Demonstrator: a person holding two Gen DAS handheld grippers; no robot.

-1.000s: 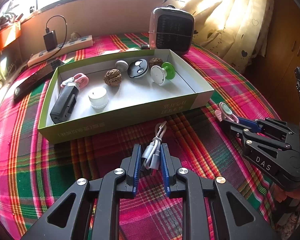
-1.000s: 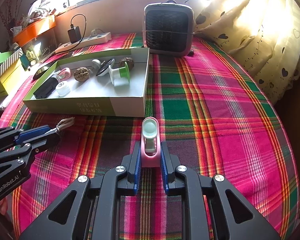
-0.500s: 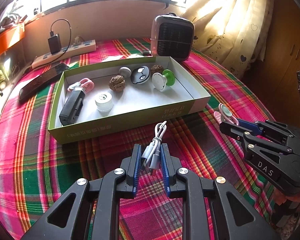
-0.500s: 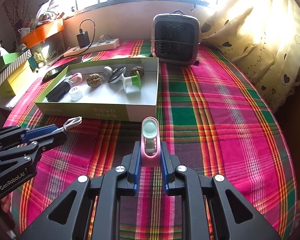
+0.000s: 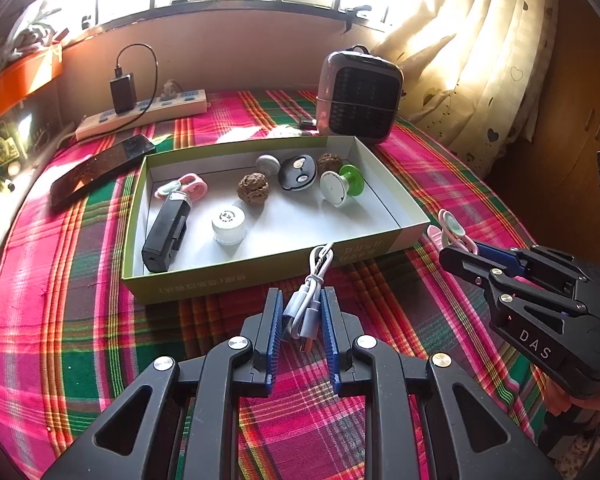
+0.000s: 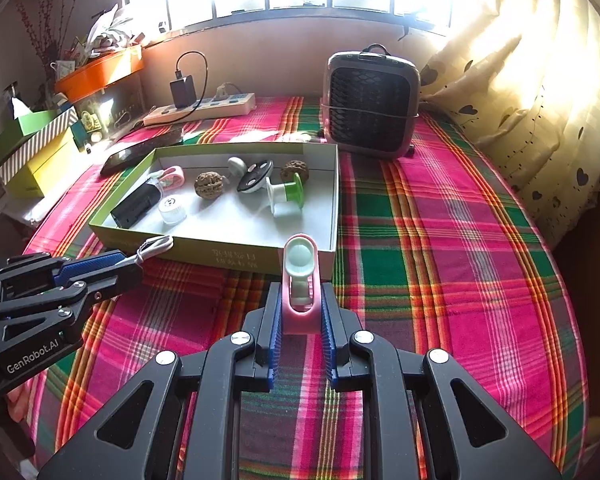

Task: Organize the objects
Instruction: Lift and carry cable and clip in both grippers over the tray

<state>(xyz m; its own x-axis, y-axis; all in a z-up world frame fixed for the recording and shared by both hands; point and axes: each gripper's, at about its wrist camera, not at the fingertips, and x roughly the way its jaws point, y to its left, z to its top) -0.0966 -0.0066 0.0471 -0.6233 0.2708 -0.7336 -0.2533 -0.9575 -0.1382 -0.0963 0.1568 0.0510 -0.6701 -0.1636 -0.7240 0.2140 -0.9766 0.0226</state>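
Gripping cable (image 5: 309,305), pink clip (image 6: 301,280), before box's (image 5: 260,268) near edge.

Two walnuts (image 5: 253,187), two pink clips (image 5: 188,185) (one held) — one box (image 5: 260,276).

Left gripper (image 5: 300,312) clamps a bundled white cable (image 5: 308,300).
Green-sided box (image 5: 260,276) lies beyond; right gripper (image 5: 454,246) grips a pink clip (image 5: 448,230).
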